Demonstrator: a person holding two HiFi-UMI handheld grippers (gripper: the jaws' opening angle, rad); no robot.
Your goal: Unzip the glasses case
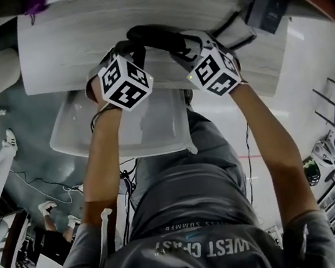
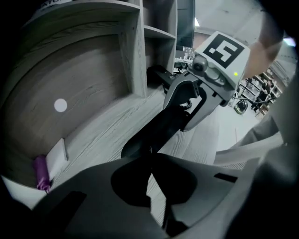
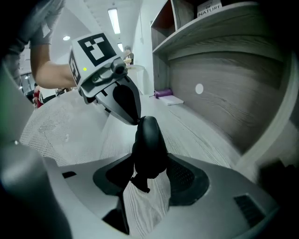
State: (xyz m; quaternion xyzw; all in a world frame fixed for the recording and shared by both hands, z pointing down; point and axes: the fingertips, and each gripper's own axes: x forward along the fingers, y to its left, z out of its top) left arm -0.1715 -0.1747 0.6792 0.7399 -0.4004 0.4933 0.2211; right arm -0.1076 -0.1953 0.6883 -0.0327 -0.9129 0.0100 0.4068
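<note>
Jaws of the left gripper (image 2: 150,158) are pressed fully together right at one tip of the black case (image 2: 161,128); whether they nip a zip pull there I cannot tell. Jaws of the right gripper (image 3: 149,169) stand part-way apart, clamped on the case's other end. The case hangs stretched between the two grippers, seemingly just clear of the surface (image 3: 201,140). A small tab (image 3: 140,183) dangles from the end at the right jaws, possibly the pull. No gap shows along the case in either gripper view, so the zip looks closed. I judge the unzipping barely begun, with the whole run left.
</note>
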